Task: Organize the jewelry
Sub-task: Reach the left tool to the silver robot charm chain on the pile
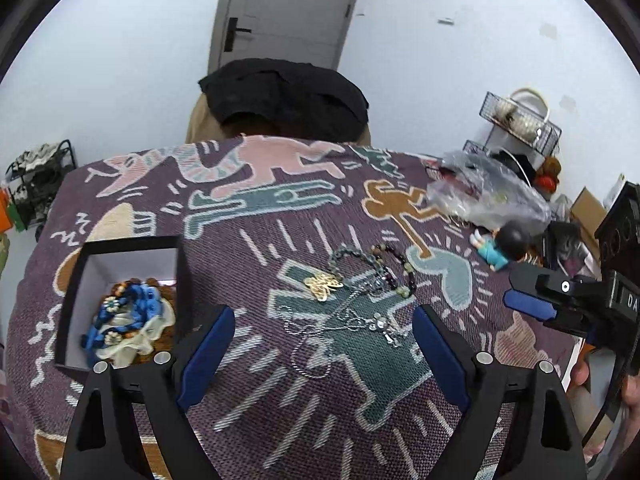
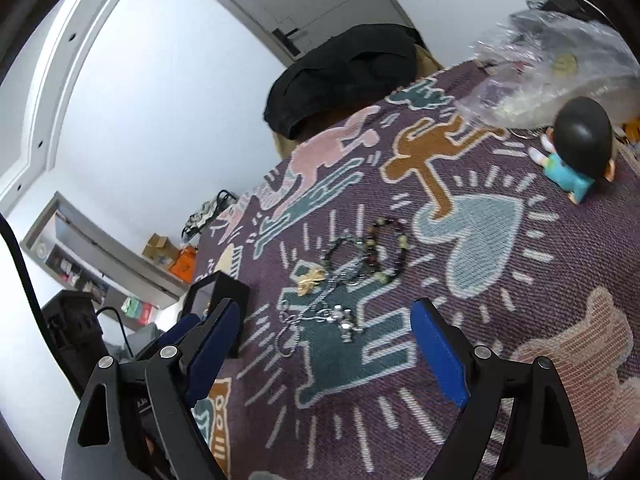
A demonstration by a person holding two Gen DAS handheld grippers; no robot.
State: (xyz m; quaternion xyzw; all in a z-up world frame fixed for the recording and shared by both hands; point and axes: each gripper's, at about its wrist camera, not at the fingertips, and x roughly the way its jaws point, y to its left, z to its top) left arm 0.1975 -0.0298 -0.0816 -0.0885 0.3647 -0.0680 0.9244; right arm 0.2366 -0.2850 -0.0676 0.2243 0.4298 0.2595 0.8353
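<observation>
At the left of the patterned tabletop [image 1: 256, 216], a black box [image 1: 76, 304] with a white lining holds blue, cream and brown beaded jewelry [image 1: 128, 320]. Right of it, loose on the cloth, lie a gold butterfly piece [image 1: 323, 285], tangled silver chains [image 1: 320, 336] and a dark beaded bracelet [image 1: 394, 268]. Both the left gripper [image 1: 324, 344] and right gripper [image 2: 328, 340] hover over this pile, jaws spread wide, holding nothing.

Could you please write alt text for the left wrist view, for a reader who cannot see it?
The open left gripper hovers over tangled jewelry on a patterned purple cloth: silver chains, a gold butterfly piece, beaded bracelets. A black box at left holds blue and cream pieces.
</observation>
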